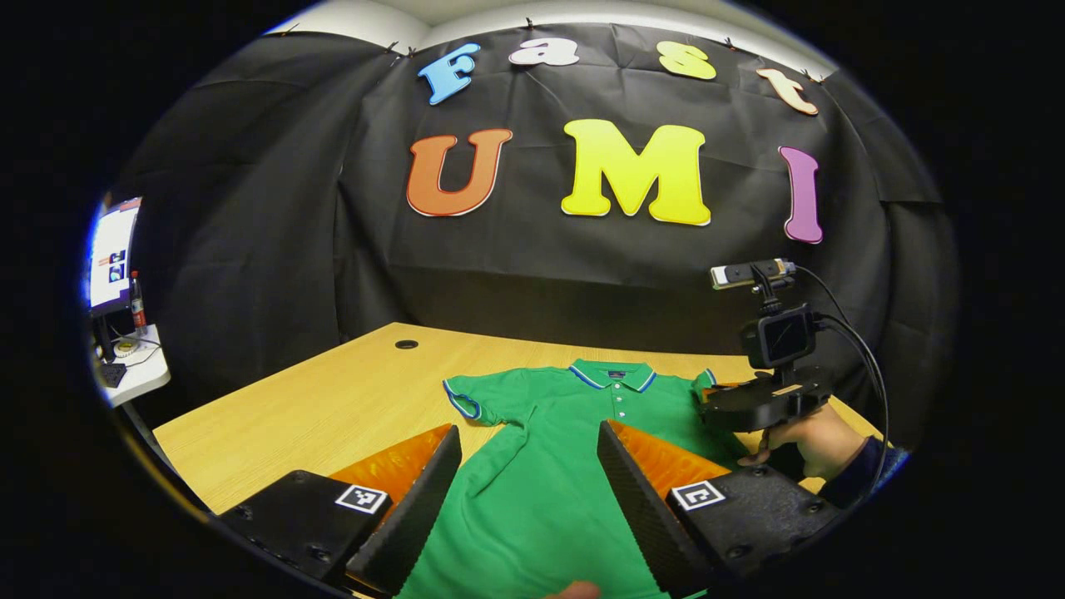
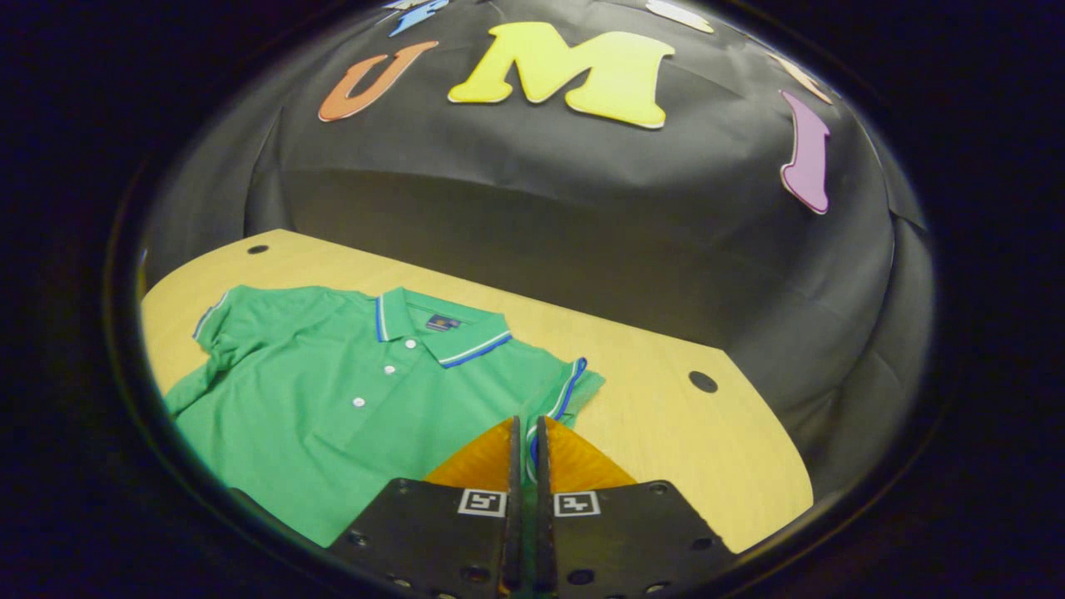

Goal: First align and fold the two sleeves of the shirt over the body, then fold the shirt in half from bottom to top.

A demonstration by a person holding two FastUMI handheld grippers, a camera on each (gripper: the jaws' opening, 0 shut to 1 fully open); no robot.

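Green knit polo shirt lies face up on the wooden table in the left gripper view, collar toward the booth wall, both short sleeves spread outward. We note the left gripper hovering above the lower body of the shirt with its jaws wide apart and nothing between them. Farther off, the right gripper sits at the shirt's far sleeve, held by a hand; from here we cannot tell how its jaws stand.

In the right gripper view, the shirt spreads to the left across the table, and the trimmed sleeve lies just ahead of the right gripper. Its jaws are drawn nearly together, with a sliver of green cloth and blue trim between them; we judge it pinched on the sleeve edge.

We judge the step in hand to be the first sleeve fold. To do it well, we recommend lifting the sleeve only slightly, carrying it inward across the chest toward the button placket, and laying it flat with the cuff trim parallel to the side seam. The idle left gripper would serve by pinning the body so that the cloth does not drag or bunch.
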